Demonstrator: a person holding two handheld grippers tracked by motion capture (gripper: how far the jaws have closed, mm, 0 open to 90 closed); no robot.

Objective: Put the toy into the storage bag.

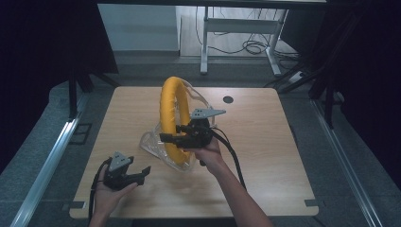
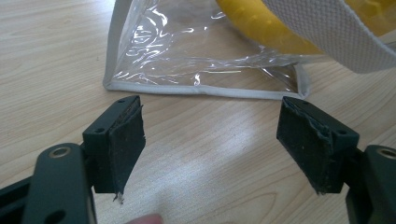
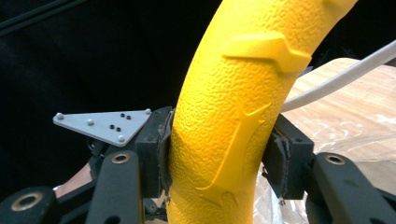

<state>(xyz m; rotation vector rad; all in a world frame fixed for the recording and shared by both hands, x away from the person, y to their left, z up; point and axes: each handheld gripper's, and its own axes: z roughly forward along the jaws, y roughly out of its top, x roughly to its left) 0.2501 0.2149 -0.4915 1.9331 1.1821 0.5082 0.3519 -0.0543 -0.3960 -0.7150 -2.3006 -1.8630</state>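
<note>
Bagging underway: right gripper (image 3: 217,163) clamps yellow ring (image 1: 168,118) upright in clear bag (image 1: 153,142); left gripper (image 2: 212,140), jaws apart, should steady the bag.

No readable text, labels, brands or nos. anywhere: yellow ring (image 3: 233,116) has only raised arrow-like marks w/o lettering, clear bag (image 2: 205,51) is unprinted, grey plate (image 3: 105,123) shows just screw heads & holes, table (image 1: 265,142) is plain wood grain.

wooden table (image 1: 265,142); clear plastic bag (image 1: 153,144) directly on it.
</note>
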